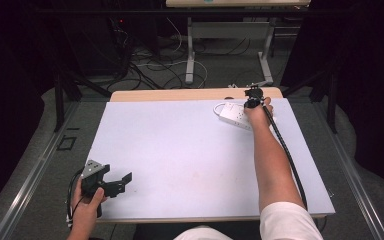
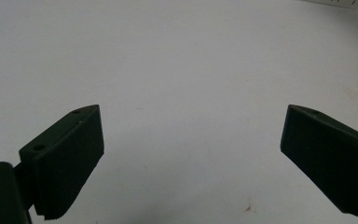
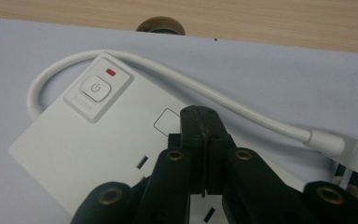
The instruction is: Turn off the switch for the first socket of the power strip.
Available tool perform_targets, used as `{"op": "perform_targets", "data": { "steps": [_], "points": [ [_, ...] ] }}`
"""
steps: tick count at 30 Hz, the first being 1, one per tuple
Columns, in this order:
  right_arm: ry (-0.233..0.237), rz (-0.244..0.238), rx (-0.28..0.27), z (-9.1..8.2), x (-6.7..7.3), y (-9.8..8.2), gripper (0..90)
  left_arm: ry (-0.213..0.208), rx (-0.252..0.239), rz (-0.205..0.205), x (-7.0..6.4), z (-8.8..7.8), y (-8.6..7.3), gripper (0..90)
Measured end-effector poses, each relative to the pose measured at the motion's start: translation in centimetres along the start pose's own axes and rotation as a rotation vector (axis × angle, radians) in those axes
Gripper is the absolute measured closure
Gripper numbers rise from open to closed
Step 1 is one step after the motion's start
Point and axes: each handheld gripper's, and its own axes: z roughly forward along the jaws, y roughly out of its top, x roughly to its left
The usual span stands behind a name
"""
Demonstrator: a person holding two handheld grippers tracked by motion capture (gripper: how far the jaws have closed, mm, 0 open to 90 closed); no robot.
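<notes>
The right arm (image 1: 272, 160) is stretched far forward over the table (image 1: 180, 150), and its hand (image 1: 258, 111) holds the right hand-held gripper (image 3: 200, 112) at the far right part of the table. The jaws of this hand-held gripper are pressed together, with nothing between them, and they point down to the top face of the power strip (image 3: 98, 140). If the tips touch it, I cannot tell. The left hand (image 1: 86, 200) rests at the near left edge of the table and holds the left hand-held gripper (image 1: 122, 182), which has its jaws wide apart over the bare surface, well apart from the strip.

The power strip lies flat near the far edge of the table. It is white, with a square power button (image 3: 95, 87) and a small red light (image 3: 111, 72) beside it. A white cord (image 3: 205, 91) goes in a curve around its end
</notes>
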Motion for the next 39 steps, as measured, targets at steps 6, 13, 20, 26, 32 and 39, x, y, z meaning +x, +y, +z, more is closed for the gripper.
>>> {"op": "perform_targets", "data": {
  "steps": [6,13,20,26,32,39],
  "points": [
    [0.001,-0.007,0.000,-0.01,0.25,-0.04,90.0,0.000,0.000,0.000,0.01,0.00,-0.01,5.9],
    [-0.008,0.008,0.013,-0.01,0.18,-0.13,90.0,0.000,0.001,-0.003,0.02,-0.07,-0.03,5.9],
    [0.006,0.008,-0.016,0.01,-0.20,-0.44,90.0,0.000,0.003,0.001,-0.03,-0.05,-0.02,5.9],
    [0.018,0.016,-0.028,0.03,-0.39,-0.52,90.0,0.001,0.008,0.005,0.02,-0.08,-0.01,5.9],
    [0.008,0.009,-0.019,-0.05,-0.32,-0.47,90.0,0.002,0.008,0.006,0.01,-0.08,-0.01,6.0],
    [0.014,0.005,-0.015,-0.16,-0.40,-0.44,84.5,0.004,0.001,-0.001,-0.02,0.02,0.00,6.0]
  ]
}}
